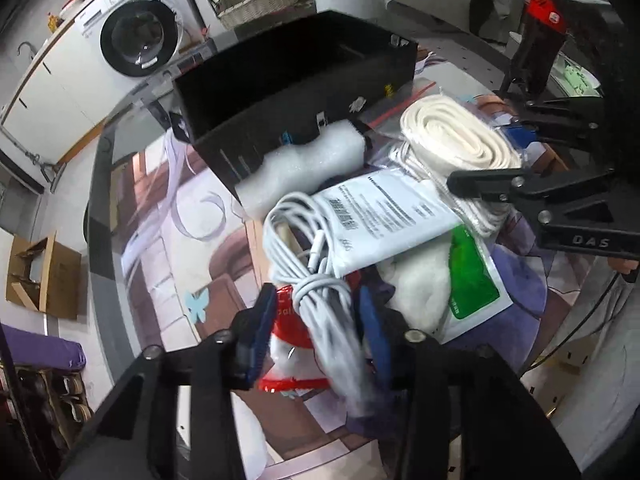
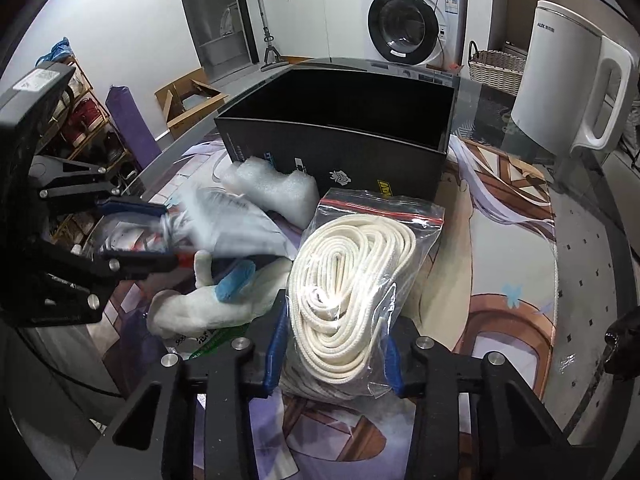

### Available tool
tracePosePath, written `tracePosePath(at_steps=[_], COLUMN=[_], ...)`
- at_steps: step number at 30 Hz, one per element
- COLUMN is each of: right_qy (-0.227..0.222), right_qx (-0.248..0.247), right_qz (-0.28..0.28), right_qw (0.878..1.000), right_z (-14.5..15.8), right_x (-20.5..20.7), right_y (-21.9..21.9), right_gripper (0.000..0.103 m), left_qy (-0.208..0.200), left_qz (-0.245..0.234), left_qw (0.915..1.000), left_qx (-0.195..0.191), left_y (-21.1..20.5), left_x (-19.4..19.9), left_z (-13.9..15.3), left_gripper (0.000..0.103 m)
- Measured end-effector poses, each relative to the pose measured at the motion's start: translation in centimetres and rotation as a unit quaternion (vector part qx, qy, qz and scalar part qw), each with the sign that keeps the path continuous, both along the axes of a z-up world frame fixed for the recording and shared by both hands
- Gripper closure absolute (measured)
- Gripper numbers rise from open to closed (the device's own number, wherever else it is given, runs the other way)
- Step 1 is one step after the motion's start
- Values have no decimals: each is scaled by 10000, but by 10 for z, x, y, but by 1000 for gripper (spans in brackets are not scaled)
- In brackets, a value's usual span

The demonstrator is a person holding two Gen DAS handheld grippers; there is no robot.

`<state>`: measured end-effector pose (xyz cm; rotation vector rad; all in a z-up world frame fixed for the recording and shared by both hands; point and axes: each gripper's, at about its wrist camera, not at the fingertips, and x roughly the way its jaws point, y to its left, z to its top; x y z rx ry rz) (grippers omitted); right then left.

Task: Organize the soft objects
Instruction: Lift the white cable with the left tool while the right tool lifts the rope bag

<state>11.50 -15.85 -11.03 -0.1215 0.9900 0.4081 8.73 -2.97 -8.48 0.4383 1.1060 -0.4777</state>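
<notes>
Rope, white and coiled inside a clear zip bag with a red seal, lies on the table in front of a black box; the right gripper has its blue pads pressed against both sides of the bag, grasping it. Beside it to the left, the left gripper is clenched around a bundle of white cable, which passes between its blue pads above a red-and-white wrapper. A white printed pouch rests across the cable and on a green-and-white packet, with a white plush toy beneath them. A piece of white foam wrap lies against the front wall of the open black box. All of this sits on a glass table covered by a printed mat. A white kettle stands on the table's far right. Behind the table are a washing machine, a wicker basket and a cardboard box on the floor.
</notes>
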Motion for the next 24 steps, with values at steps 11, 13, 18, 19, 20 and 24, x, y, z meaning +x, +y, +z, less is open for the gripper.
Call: tracePosePath(at_steps=[11,13,18,19,20,24], right_qy=[-15,-50,-160,-182,-201,-275], right_qx=[12,-2,18,26,38,121], right_qz=[-21,-6,58,58,56,74], right_qw=[10000,10000,9999,9998,9998,9995], right_z=[0,1,5,6,7,13], right_x=[0,-1,-7,-7,-8,-11], right_y=[0,1,2,1,1,1], right_gripper=[63,63,64,64,64,65], left_qy=[-46,-124,-362,-381,-394,-576], left_qz=[211,168,131,154,161,163], left_qw=[9998,9997,9992,9990,9989,9977], left_qx=[5,85,-77,-146,-189,-315], left_y=[1,1,5,7,9,11], left_x=[15,11,-1,-2,-3,-5], left_z=[-3,-1,19,23,25,36], left_gripper=[68,69,69,69,69,69])
